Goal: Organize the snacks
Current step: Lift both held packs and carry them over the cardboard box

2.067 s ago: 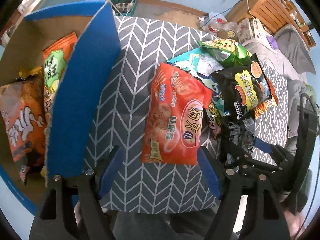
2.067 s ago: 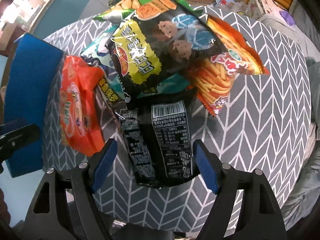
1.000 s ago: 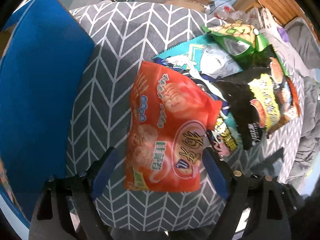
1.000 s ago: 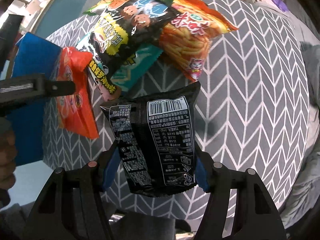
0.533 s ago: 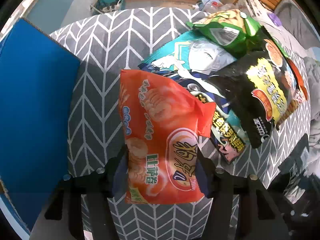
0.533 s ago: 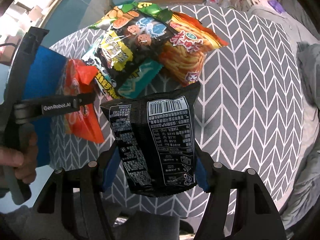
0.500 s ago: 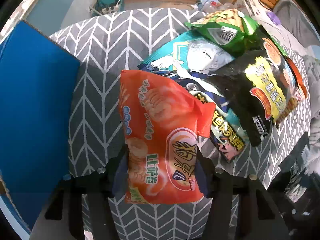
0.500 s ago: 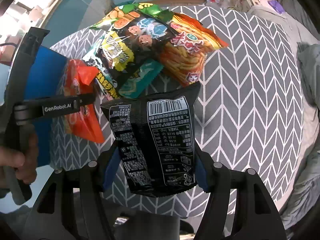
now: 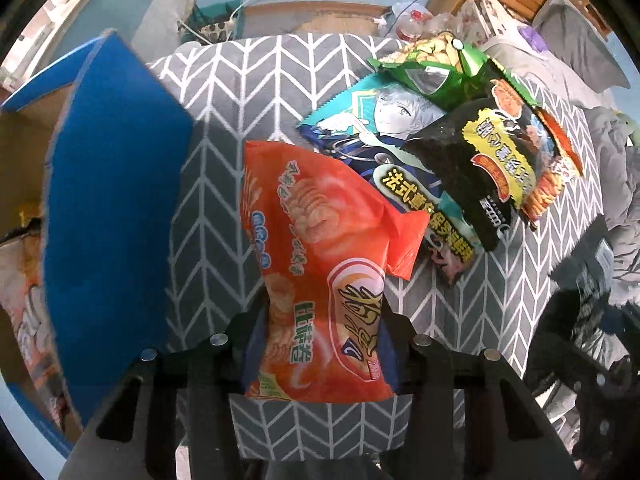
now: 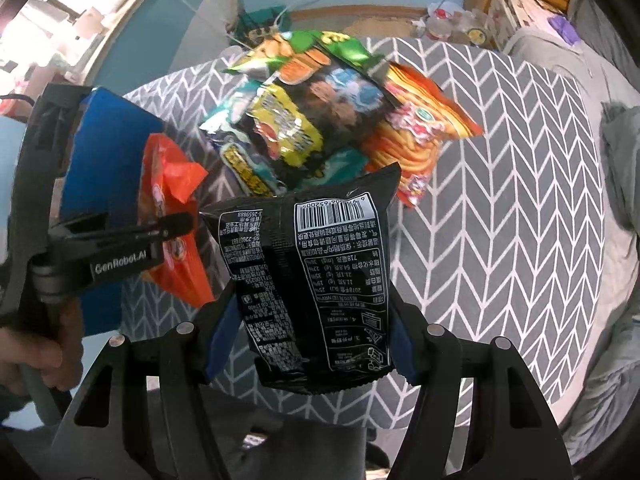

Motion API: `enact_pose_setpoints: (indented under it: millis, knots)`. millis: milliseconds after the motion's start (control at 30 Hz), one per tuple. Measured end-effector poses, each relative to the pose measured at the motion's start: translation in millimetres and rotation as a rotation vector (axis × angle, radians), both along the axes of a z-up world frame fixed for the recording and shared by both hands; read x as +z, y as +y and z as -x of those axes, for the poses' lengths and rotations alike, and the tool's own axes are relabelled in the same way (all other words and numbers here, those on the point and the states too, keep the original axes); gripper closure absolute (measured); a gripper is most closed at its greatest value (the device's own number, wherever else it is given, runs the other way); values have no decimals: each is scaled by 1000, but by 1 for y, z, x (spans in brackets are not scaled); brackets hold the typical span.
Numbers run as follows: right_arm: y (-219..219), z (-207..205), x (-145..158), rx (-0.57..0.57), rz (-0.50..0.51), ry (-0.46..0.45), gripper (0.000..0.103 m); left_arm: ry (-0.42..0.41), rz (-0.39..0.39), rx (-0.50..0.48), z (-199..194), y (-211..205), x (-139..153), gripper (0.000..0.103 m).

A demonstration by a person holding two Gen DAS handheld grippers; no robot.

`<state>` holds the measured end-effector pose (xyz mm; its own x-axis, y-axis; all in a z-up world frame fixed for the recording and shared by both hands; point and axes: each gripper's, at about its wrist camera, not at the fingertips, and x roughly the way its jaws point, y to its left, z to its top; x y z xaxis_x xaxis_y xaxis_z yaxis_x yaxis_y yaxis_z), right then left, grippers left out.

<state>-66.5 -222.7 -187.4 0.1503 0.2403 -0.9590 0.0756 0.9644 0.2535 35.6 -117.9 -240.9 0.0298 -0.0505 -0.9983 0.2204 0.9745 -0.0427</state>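
Note:
My left gripper (image 9: 320, 340) is shut on an orange-red snack bag (image 9: 320, 264) and holds it above the grey chevron table (image 9: 256, 80). My right gripper (image 10: 308, 328) is shut on a black snack bag (image 10: 316, 280), barcode side towards the camera, lifted off the table. The left gripper (image 10: 120, 256) with its orange-red bag (image 10: 168, 208) also shows at the left of the right wrist view. A pile of bags lies on the table: a teal anime bag (image 9: 380, 128), a black-and-yellow bag (image 9: 492, 160), a green bag (image 9: 440, 64) and an orange fries bag (image 10: 416, 136).
A blue-sided cardboard box (image 9: 112, 208) stands at the table's left edge, with snack bags (image 9: 24, 300) inside. The table's right half (image 10: 520, 200) is bare cloth. Cables, a wooden frame and grey bedding lie beyond the table.
Both grippers have closed on their bags and lifted them. The left one took the orange-red bag and moved up and towards the box; the right one raised the black bag off the table.

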Motion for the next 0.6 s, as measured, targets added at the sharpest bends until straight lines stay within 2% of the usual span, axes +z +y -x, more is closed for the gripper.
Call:
enact_pose_setpoints:
  millis: [367,600]
  knots:
    - [40,-21,28,64,-13,-36,38,-59,30,19,16,31,59,55]
    - [70,-33,45,111,-24,-67,38,-109,59,47,31,77,95,55]
